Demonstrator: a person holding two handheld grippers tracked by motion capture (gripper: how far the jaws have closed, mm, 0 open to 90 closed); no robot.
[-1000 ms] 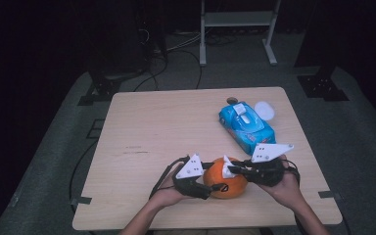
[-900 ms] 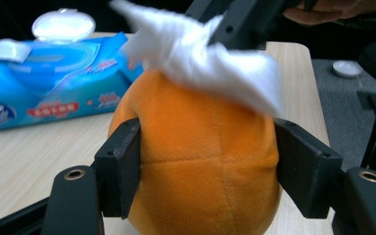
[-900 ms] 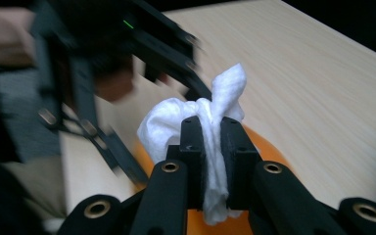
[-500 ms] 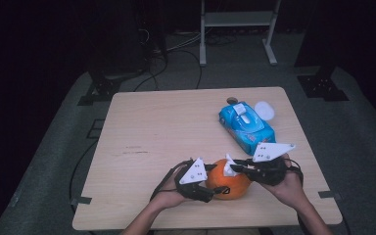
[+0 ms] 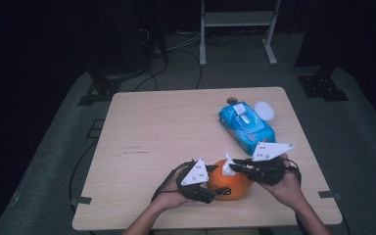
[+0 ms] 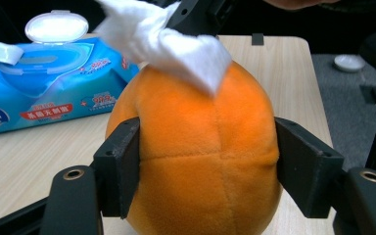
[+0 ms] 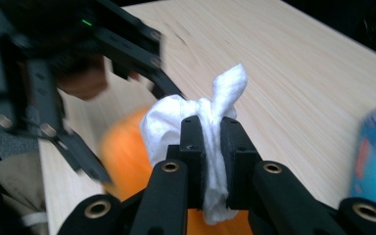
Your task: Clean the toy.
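An orange plush ball (image 5: 228, 182) (image 6: 200, 152) rests near the table's front edge. My left gripper (image 5: 210, 188) (image 6: 203, 169) is shut on it, one pad pressing each side. A crumpled white wipe (image 7: 210, 127) (image 6: 169, 39) (image 5: 227, 167) is pinched in my right gripper (image 5: 235, 169) (image 7: 210, 142), which is shut on it. The wipe lies against the top of the ball (image 7: 127, 152). The left gripper (image 7: 68, 73) also appears blurred beyond the wipe.
A blue pack of wet wipes (image 5: 247, 126) (image 6: 39, 93) lies at the right with its white lid (image 5: 264, 110) flipped open. A small round object (image 5: 232, 100) sits just behind it. The wooden table (image 5: 166, 127) has bare room to the left and back.
The left gripper and the ball have turned slightly under the wipe. The right gripper holds almost still with the wipe on the ball's top.
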